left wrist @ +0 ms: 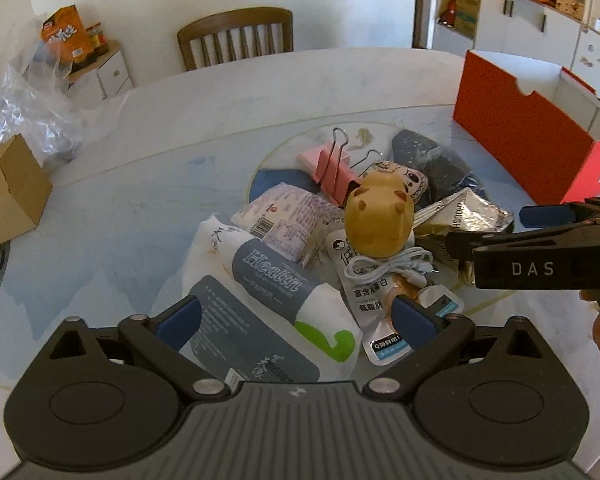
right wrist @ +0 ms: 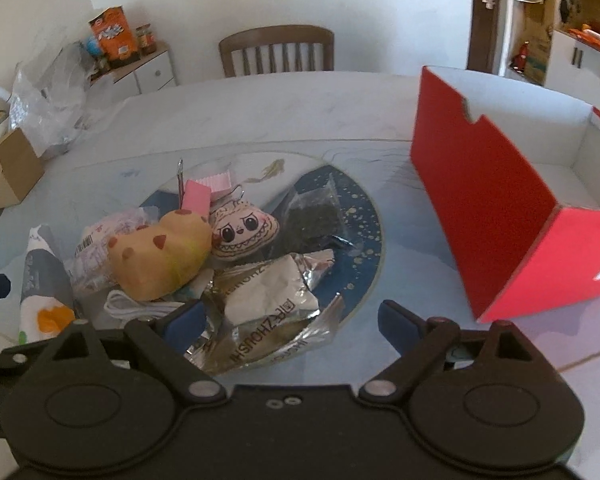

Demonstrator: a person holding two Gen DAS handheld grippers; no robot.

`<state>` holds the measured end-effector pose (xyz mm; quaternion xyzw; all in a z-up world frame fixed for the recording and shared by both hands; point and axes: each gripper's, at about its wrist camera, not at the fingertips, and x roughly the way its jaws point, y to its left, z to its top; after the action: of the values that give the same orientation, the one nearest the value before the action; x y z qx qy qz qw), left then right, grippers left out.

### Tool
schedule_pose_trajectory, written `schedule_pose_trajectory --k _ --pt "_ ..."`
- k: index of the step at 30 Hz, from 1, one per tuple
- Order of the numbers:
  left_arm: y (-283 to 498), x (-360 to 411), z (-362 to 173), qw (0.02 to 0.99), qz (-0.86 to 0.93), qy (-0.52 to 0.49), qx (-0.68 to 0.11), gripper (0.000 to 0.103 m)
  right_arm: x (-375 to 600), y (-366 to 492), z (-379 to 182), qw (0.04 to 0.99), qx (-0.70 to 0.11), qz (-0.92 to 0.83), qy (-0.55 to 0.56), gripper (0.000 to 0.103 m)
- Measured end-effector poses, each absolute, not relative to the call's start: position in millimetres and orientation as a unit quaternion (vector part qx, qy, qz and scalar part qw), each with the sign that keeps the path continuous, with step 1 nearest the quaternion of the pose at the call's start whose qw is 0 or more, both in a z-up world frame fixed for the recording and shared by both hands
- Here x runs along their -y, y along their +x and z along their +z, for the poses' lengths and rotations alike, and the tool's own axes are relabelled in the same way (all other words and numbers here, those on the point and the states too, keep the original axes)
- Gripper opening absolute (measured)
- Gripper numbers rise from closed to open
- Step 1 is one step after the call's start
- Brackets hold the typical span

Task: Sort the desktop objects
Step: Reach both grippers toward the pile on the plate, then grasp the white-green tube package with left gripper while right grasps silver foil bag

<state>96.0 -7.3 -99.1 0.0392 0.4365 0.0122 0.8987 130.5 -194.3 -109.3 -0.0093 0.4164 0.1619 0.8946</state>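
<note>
The objects to be sorted lie heaped on a round glass turntable (right wrist: 364, 216) at the centre of the table (left wrist: 300, 80), with the open red box (right wrist: 500, 216) standing just to the right of the heap and empty as far as its interior shows. The left gripper (left wrist: 296, 318) hangs over the near left of the heap, jaws wide and empty, straddling the tissue pack (left wrist: 260, 280); this pack is soft, light and compressible, so take it across its short width at the printed band. The right gripper (right wrist: 288, 320) has its jaws wide and empty around the crumpled foil packet (right wrist: 272, 300), with no pad pressing on it. Foil film is light and slick and folds under load (expect it to slip if pinched by a loose corner); grip the thick middle of the bundle. The yellow squishy toy (right wrist: 160, 264) rests on top of the heap against the plush face charm (right wrist: 244, 234); both should deform and spring back. The pink binder clip (left wrist: 334, 178) is rigid; hold its body, not its wire handles. The white cable (left wrist: 388, 268) is limp and likely to snag neighbours.
</note>
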Motion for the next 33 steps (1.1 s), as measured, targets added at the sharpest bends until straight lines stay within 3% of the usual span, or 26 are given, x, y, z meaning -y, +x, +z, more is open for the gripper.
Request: schedule_pose_trajectory --k 3,6,17,25,33 --pt "99 9 -102 0.895 0.016 0.037 -0.443 0.089 195 134 -111 0.889 -0.422 0.177 -0.013 0.082" --pt "100 9 -103 0.892 0.024 0.035 -0.45 0.07 195 139 -111 0.883 -0.43 0.189 -0.013 0.076" --pt "96 2 -96 0.894 0.048 0.024 -0.445 0.033 204 143 -111 0.871 -0.437 0.225 -0.012 0.057" --pt "87 -8 -84 0.902 0.074 0.008 -0.426 0.018 215 143 -106 0.872 -0.431 0.232 -0.004 0.052" --pt "79 -16 -66 0.909 0.099 -0.017 -0.404 0.016 233 139 -89 0.878 -0.417 0.236 0.012 0.052"
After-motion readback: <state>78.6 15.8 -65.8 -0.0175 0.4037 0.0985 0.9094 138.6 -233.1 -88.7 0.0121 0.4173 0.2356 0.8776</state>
